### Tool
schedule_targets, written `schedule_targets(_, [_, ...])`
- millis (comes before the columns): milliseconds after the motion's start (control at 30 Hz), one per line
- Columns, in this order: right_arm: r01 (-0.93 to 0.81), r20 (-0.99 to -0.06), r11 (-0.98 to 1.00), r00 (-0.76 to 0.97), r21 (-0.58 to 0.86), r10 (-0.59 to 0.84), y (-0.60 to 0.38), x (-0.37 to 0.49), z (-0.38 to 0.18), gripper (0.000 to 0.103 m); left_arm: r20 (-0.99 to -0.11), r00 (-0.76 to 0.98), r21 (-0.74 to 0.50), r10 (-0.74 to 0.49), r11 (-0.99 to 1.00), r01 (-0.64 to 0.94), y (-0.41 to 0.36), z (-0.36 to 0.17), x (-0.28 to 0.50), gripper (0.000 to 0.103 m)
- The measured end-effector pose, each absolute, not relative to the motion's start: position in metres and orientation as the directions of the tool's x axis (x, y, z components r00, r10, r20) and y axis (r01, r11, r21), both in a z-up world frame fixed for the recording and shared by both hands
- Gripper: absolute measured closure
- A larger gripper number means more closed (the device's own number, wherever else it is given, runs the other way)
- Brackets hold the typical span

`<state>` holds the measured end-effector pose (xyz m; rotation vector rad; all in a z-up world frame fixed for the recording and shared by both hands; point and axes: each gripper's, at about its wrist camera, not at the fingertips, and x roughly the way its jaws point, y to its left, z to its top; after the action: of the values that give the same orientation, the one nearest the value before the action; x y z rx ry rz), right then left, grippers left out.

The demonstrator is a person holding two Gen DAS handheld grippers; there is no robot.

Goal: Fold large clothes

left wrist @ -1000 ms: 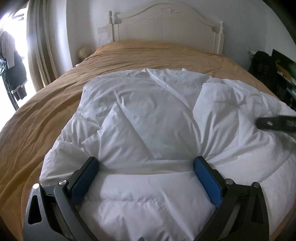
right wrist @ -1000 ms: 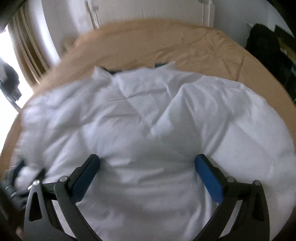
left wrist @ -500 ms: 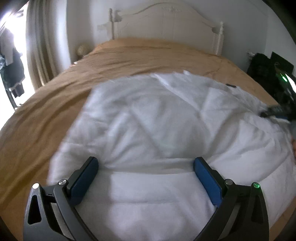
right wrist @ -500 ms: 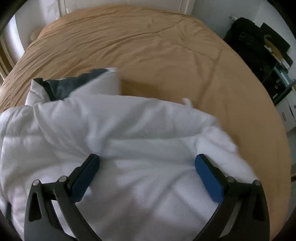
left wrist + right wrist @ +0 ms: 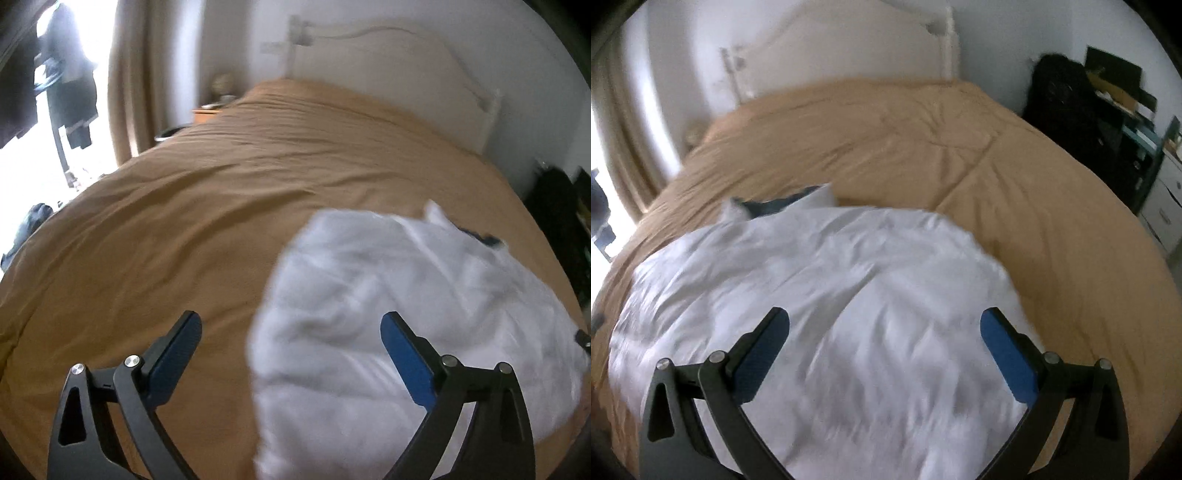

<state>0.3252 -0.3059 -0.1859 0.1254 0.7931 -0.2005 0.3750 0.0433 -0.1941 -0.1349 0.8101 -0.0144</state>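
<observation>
While both grippers, left (image 5: 290, 345) and right (image 5: 884, 341), hang spread wide and empty, the white jacket (image 5: 827, 302) lies bunched under them. It rests on the tan bedspread (image 5: 207, 206), below the headboard (image 5: 399, 70).

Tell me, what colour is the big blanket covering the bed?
Tan-brown, plain. The bed cover shows best in the left wrist view.

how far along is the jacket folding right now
Partly done: the white jacket lies on the tan bedspread as a fairly compact bundle, its dark collar lining showing at the far end. Nothing is in hand: the left gripper and right gripper are both open and empty. Blur hides the creases, so any final fold or tidying can't be judged.
</observation>
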Motion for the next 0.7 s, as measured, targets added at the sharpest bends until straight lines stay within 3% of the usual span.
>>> schedule_targets(67, [0.232, -0.744, 0.973, 0.650, -0.001, -0.155, -0.300, 0.308, -0.200, 0.000, -0.735, 0.672, -0.130, -0.093, 0.991, -0.006, 0.030, -0.204, 0.371, 0.002])
schedule_targets(200, [0.209, -0.793, 0.977, 0.589, -0.035, -0.154, -0.312, 0.298, -0.236, 0.000, -0.790, 0.613, -0.061, -0.036, 0.998, -0.020, 0.019, -0.236, 0.381, 0.002])
schedule_targets(333, [0.215, -0.774, 0.977, 0.617, -0.009, -0.143, -0.322, 0.284, -0.228, 0.000, -0.799, 0.585, -0.229, -0.137, 0.970, -0.086, 0.059, -0.244, 0.379, 0.002])
schedule_targets(467, [0.254, -0.761, 0.956, 0.647, 0.144, -0.057, -0.345, 0.263, -0.217, 0.000, -0.735, 0.576, -0.532, -0.358, 0.831, -0.162, 0.110, -0.257, 0.359, 0.002])
schedule_targets(533, [0.283, -0.756, 0.914, 0.653, 0.292, 0.039, -0.364, 0.250, -0.218, 0.000, -0.692, 0.562, -0.642, -0.454, 0.743, -0.190, 0.127, -0.271, 0.348, 0.002])
schedule_targets(700, [0.362, -0.705, 0.721, 0.666, 0.591, 0.244, -0.406, 0.217, -0.248, 0.000, -0.639, 0.572, -0.712, -0.515, 0.677, -0.186, 0.131, -0.284, 0.332, 0.002])
